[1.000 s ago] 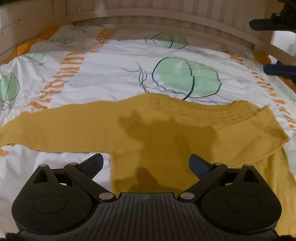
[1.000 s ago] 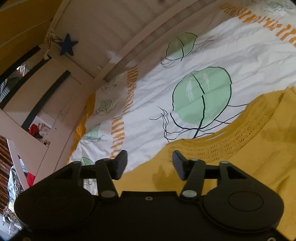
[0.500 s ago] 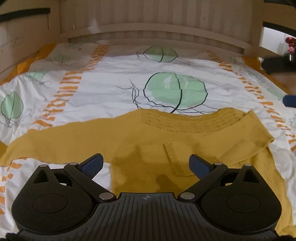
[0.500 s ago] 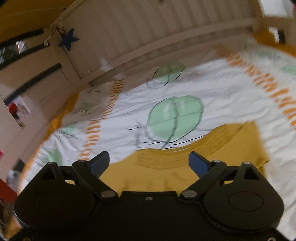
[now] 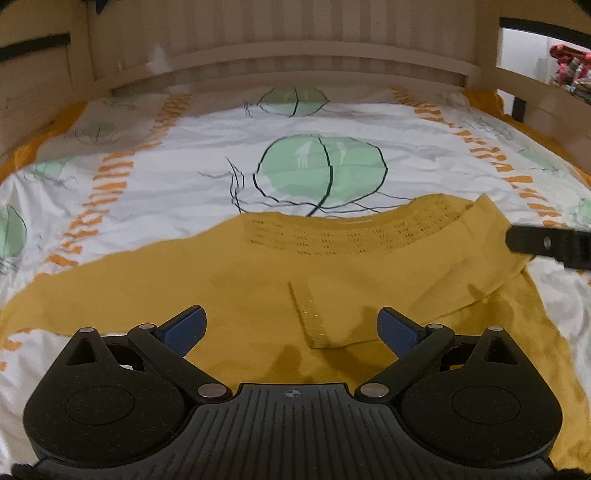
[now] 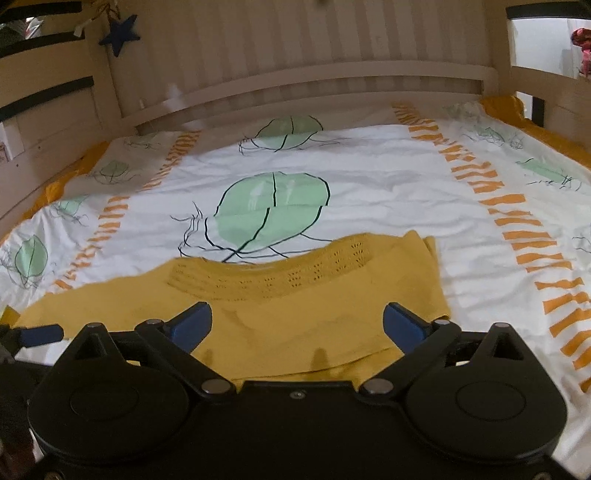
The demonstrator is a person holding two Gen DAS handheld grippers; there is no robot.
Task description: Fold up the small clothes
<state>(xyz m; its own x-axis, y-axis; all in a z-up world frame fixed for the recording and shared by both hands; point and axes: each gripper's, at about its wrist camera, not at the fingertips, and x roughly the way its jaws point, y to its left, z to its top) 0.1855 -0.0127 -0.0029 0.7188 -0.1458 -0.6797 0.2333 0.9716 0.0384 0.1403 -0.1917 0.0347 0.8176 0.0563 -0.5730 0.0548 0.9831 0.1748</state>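
Sweater (image 5: 280,280) lies on leaf-print bedsheet (image 5: 406,122), wooden headboard (image 5: 295,33) behind.

no readable text, labels, brands, numbers or signs anywhere

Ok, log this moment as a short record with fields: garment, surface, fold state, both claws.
garment: mustard knit sweater, lying flat
surface: leaf-print bed cover
fold state: right sleeve folded over the body, left sleeve spread out
left claw: open, nothing between the jaws
right claw: jaws just opened wide, nothing between them
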